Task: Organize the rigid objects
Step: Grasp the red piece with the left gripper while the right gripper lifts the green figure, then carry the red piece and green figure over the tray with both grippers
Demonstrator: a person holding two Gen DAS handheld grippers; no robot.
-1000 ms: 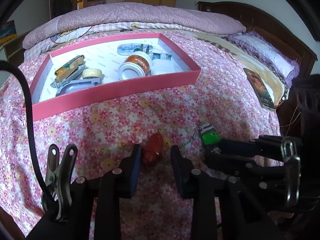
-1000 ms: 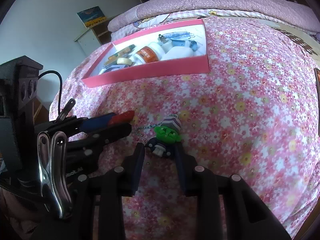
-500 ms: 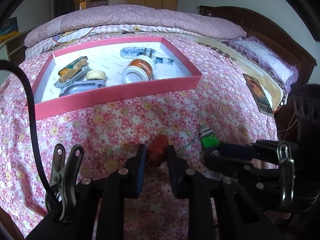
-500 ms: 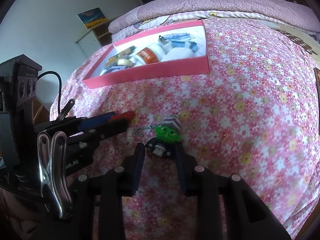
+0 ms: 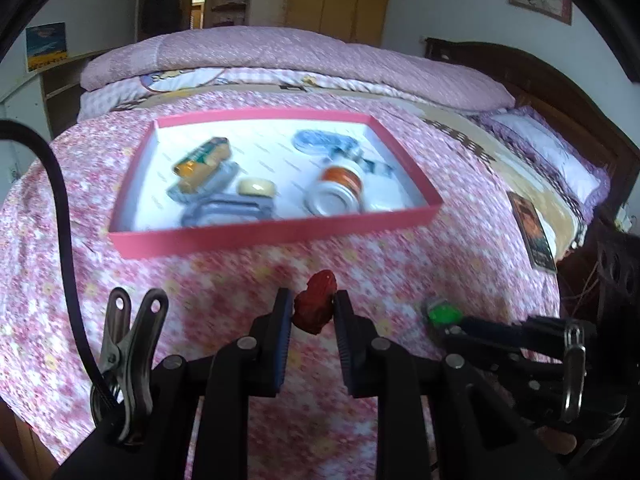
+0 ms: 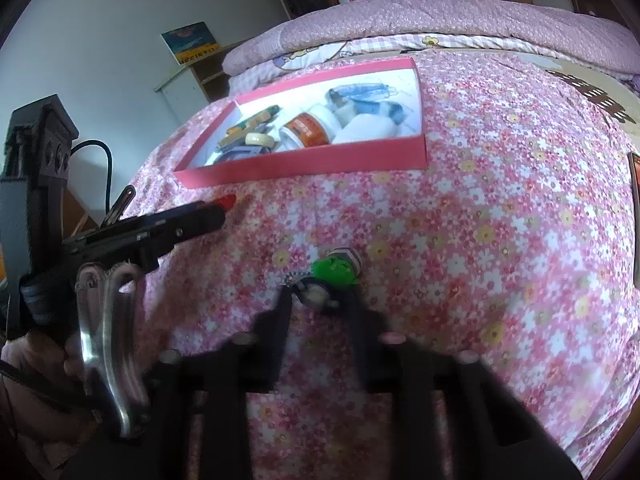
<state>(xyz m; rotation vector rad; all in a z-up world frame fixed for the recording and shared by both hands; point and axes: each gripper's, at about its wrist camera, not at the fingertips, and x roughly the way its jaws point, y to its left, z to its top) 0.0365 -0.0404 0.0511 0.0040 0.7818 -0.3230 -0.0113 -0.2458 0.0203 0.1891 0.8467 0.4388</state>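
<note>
On the flowered bedspread (image 5: 400, 248), your left gripper (image 5: 310, 316) has its jaws clamped narrow on a small red toy (image 5: 316, 307), lifted clear of the cloth. From your right wrist camera only the toy's red tip (image 6: 225, 201) shows past the left gripper's finger, so the grip itself reads from the left view alone.

Your right gripper (image 6: 316, 300) has just been closing; its jaws sit tight on the body of a green-headed figure (image 6: 335, 270) with a striped cap. The left camera catches only the green head (image 5: 442, 314) at that gripper's tip, blurred.

Farther up the bed sits the pink tray (image 5: 280, 236), well apart from both toys. Left view shows its contents best: an orange-labelled jar (image 5: 338, 196) lying on its side, a tape roll (image 5: 256, 188), a yellow pack (image 5: 204, 162). Right view hides much of them behind the near wall (image 6: 320, 162).
</note>
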